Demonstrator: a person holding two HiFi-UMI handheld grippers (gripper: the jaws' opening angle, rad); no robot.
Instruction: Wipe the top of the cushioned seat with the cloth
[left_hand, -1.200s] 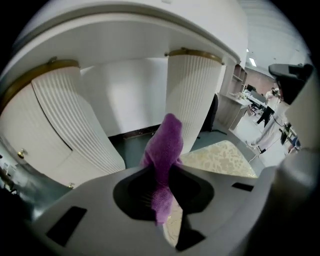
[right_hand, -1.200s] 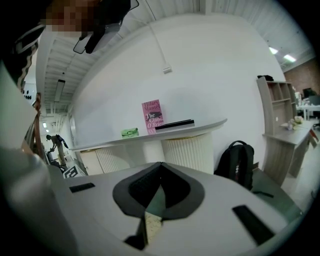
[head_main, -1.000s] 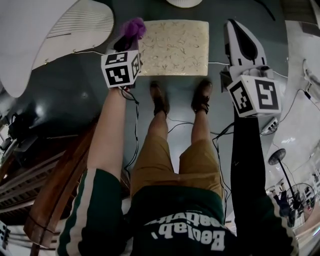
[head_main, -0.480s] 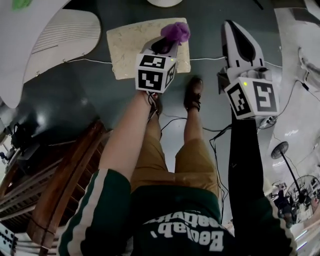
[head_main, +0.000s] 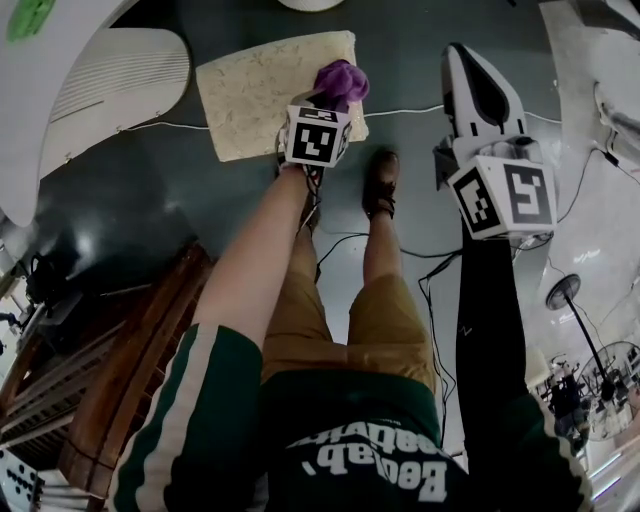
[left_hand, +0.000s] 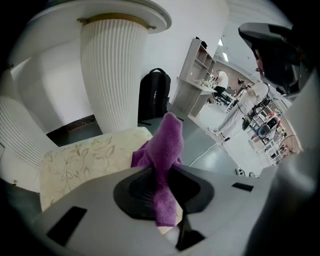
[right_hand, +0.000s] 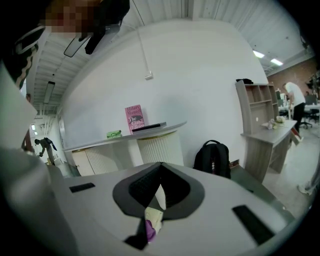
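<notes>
Purple cloth (head_main: 342, 78): who has it?
Left gripper (head_main: 326, 104). Its own view shows the jaws pinched on the cloth (left_hand: 167, 150), a fold running down between the dark pads and a bunch standing up past the tips.

And where is it against the cushioned seat (head_main: 260, 90)?
Over the seat's right end in the head view, near the corner closest to the person. From the left gripper (left_hand: 163, 172) the cream, leaf-patterned top (left_hand: 85, 160) spreads to the left of the cloth. Whether the cloth presses on the fabric I cannot tell.

Where is the seat itself?
Flat on the dark floor (head_main: 430, 40), just ahead of the person's brown shoes (head_main: 383, 183). A thin white cable (head_main: 400, 110) runs along the floor from the seat's right edge.

What about the right gripper (head_main: 470, 65)?
Held well to the right of the seat, over bare floor. In its own view the right gripper (right_hand: 160, 167) has its fingertips touching and nothing between them; a sliver of cream and purple shows through the gap lower down.

Anything else around?
A white ribbed pedestal (left_hand: 112, 75) stands behind the seat, with a black backpack (left_hand: 152, 97) beside it against the wall. The right gripper view catches that backpack (right_hand: 212, 157) too, and a pink book (right_hand: 134, 118) propped on a white counter.
</notes>
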